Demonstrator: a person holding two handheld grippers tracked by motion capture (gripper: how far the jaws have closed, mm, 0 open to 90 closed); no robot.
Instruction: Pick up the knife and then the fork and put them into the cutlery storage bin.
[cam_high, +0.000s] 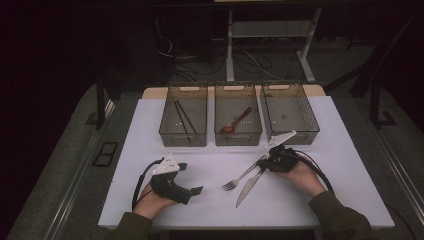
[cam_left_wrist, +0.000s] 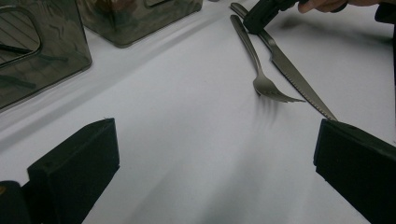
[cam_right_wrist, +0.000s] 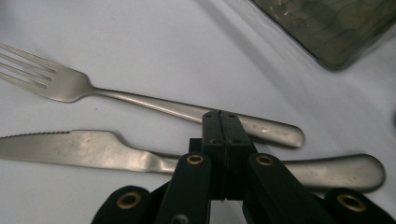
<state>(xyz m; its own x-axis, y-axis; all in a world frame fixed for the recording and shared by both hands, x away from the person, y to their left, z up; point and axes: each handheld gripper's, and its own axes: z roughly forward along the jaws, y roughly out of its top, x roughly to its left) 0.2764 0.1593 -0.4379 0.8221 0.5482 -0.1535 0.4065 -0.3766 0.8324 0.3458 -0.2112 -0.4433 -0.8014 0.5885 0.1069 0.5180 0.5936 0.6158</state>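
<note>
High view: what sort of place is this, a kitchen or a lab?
Probably a lab or workshop set up for recording. A white table holds three sorting bins, cables trail over the floor, and desk legs stand behind.

In the right gripper view the closed right claw (cam_right_wrist: 220, 122) stands in front of the knife (cam_right_wrist: 93, 151), covering the stretch where blade meets handle, and it overlaps part of the fork (cam_right_wrist: 154, 103) handle too. Whether its tips touch either one cannot be told. The knife's point and the fork's prong tips are cut off by that view's left edge.

In the left gripper view the fork (cam_left_wrist: 261, 74) and knife (cam_left_wrist: 294, 74) handle ends are hidden under the right claw (cam_left_wrist: 264, 16), and the knife's tip disappears behind the left claw's own black jaw.

In the high view, the contents of the right-hand bin (cam_high: 300, 131) are too dim and small to make out.
</note>
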